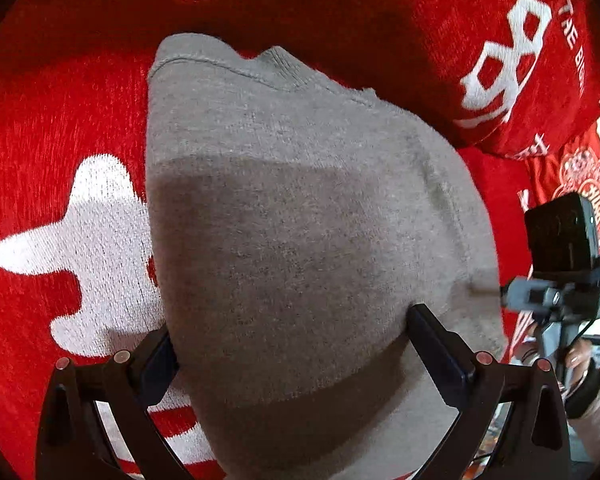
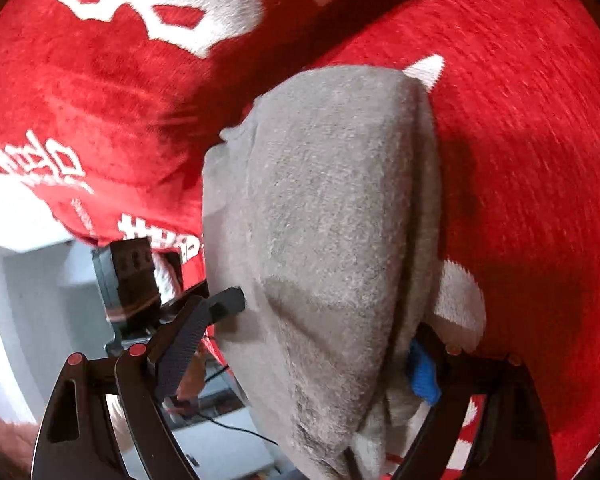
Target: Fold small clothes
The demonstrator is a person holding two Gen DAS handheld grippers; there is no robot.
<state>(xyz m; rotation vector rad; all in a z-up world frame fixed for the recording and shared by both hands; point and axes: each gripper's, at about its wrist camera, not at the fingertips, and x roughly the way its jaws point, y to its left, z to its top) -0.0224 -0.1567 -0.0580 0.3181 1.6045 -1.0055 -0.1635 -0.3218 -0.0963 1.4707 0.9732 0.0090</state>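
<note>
Now, with both sets of tongs spread wide over the grey garment (image 1: 300, 220) on the red blanket (image 1: 40, 140), close your left gripper (image 1: 288, 336) on the six o'clock hem and your right gripper (image 2: 300, 344) likewise, then lift evenly.

Grey garment (image 1: 300, 220): soft knit cloth, matt, faintly fuzzy, ribbed edge and stitched seams. Red cloth (image 1: 60, 120) underneath: plush woven pile, matt, white woven-in lettering. Left gripper (image 1: 292, 340): black plastic, slight sheen, fingers (image 1: 440, 344) smooth dark pads. Right gripper (image 2: 300, 344): black plastic; one finger (image 2: 180, 348) finely ribbed grey pad, other carries blue piece (image 2: 422, 374), material unclear.
</note>
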